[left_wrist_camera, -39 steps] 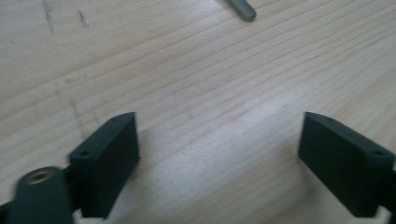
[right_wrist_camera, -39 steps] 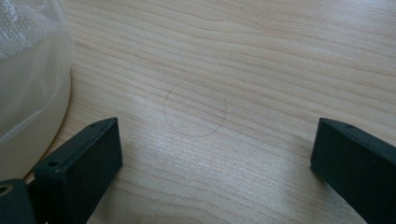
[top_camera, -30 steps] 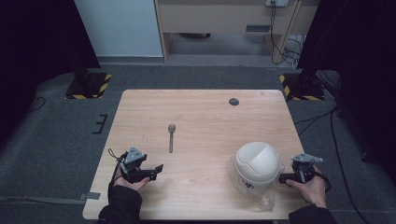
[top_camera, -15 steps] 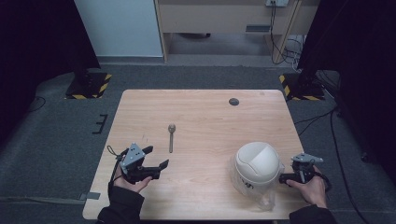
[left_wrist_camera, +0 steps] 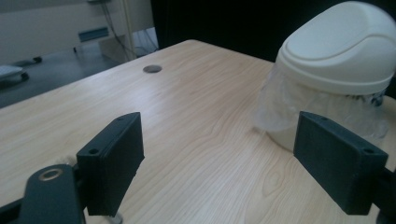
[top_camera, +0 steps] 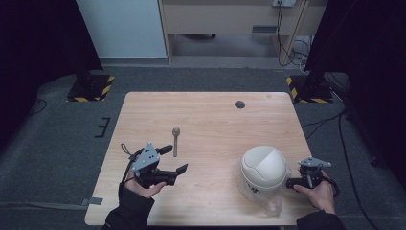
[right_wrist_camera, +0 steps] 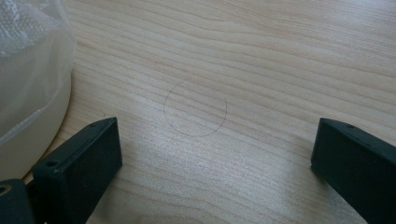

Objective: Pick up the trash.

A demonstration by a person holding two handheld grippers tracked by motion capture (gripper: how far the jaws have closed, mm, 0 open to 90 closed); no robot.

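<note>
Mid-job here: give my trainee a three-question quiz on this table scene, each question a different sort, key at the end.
1. True or false: the left hand-held gripper is shut on the wooden spoon.
2. Multiple choice: the white domed bin with the plastic liner stands nearest to which?
A. the small dark disc at the table's far side
B. the right hand-held gripper
C. the wooden spoon
3. Fill in: the jaws of the right hand-held gripper stand ____ over bare table.

Key: 1 false, its jaws are apart and empty; 2 B; 3 open.
</note>
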